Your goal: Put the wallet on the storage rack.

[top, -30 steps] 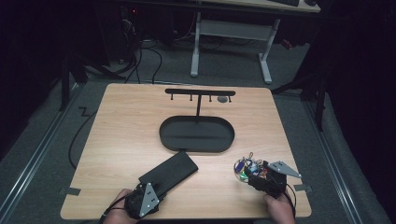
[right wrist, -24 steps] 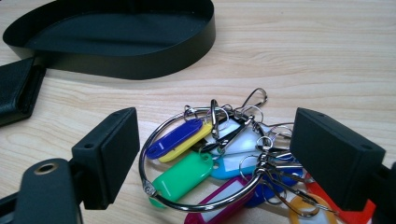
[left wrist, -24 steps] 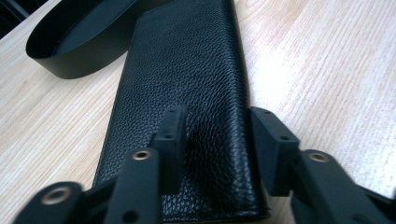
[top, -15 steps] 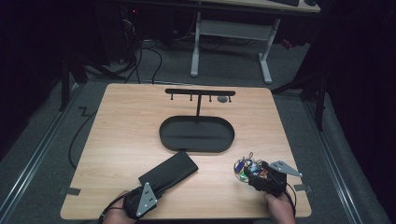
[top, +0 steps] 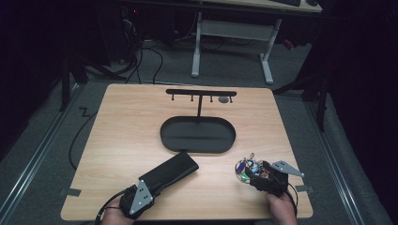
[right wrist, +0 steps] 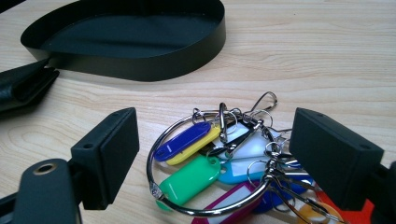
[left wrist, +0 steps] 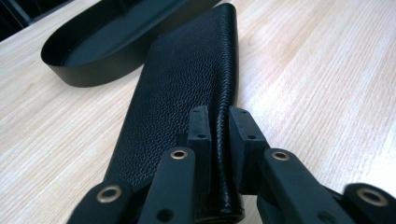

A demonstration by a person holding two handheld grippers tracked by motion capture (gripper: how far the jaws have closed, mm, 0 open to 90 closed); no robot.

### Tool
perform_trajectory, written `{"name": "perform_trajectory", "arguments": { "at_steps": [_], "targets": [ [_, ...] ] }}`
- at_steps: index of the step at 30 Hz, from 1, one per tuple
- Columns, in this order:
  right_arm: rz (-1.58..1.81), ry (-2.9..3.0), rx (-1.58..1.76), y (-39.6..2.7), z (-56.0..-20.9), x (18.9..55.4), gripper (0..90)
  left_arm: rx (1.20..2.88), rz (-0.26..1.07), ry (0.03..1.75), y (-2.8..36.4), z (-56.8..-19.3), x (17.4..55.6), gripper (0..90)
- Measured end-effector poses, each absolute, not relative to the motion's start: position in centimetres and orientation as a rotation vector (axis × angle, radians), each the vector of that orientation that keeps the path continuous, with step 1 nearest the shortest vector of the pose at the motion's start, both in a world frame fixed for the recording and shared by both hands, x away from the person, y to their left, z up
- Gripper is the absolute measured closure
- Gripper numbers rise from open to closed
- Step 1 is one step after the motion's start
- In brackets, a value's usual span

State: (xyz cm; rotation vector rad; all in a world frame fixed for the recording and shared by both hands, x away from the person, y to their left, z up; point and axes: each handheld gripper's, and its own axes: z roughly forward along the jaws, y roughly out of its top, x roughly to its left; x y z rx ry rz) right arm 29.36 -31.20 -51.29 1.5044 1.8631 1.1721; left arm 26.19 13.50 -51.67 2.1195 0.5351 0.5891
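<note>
Since a second ago the left gripper has slid slightly left and toward the table's near edge, drawing the black leather wallet a touch that way with it; the right gripper has hardly moved. In the left gripper view the jaws are clamped on the wallet's rolled edge at its near end, and the wallet lies flat on the wooden table, its far end just beside the black oval tray. In the right gripper view the jaws stand wide apart on either side of a key ring with coloured plastic tags, gripping nothing; the bunch rests on the table near the front right, apart from the tray. A black T-shaped hook stand rises from the tray's far side.
</note>
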Motion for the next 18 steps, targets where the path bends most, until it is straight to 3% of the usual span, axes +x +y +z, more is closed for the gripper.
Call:
{"name": "perform_trajectory", "arguments": {
  "at_steps": [18],
  "targets": [
    [1.183,1.863,1.5,-31.3,-51.1,29.3,16.2,1.941,0.469,0.617,14.6,-49.1,25.1,82.3]
  ]
}}
